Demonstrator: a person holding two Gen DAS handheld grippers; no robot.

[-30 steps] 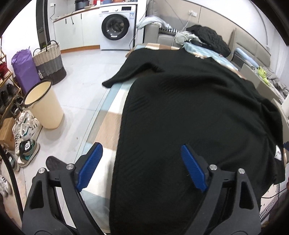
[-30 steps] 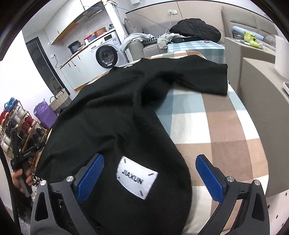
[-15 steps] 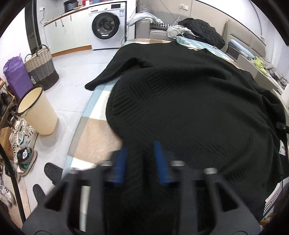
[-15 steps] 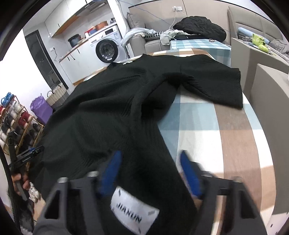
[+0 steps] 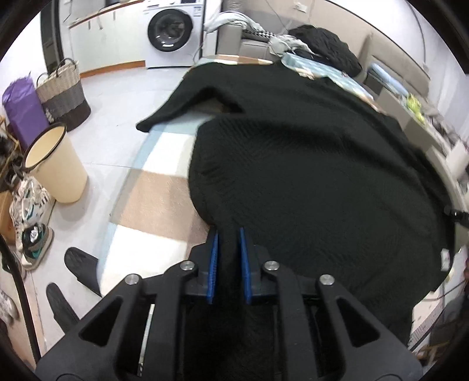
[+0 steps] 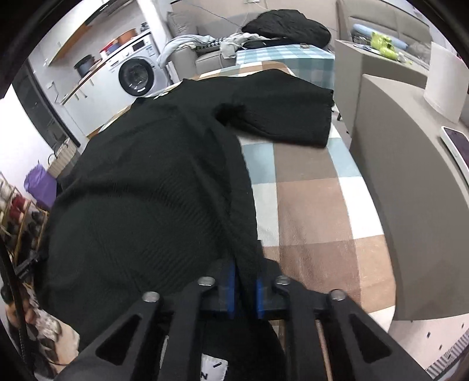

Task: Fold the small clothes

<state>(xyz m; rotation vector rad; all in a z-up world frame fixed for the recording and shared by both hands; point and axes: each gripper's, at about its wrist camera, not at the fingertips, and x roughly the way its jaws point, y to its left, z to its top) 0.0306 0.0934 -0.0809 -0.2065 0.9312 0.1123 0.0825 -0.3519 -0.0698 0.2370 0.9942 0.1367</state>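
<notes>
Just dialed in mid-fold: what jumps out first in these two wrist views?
A big black knit sweater dominates, spread over the checked table cover. Both grippers have just closed on its near hem: the left gripper and the right gripper each pinch a bunch of black fabric. One sleeve lies out flat on the far right.

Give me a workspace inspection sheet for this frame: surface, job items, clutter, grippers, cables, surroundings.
Surface: checked cloth, mostly covered.
Job's things: black knit top spread out, near hem bunched and lifted.
Clutter: dark clothes pile at the far end.
Grippers: left hand-held gripper and right hand-held gripper each pinch the hem; right has just been closing.
Cables: nothing seen on the surface.
Surroundings: washing machine, cream bin, woven basket, shoes.
</notes>
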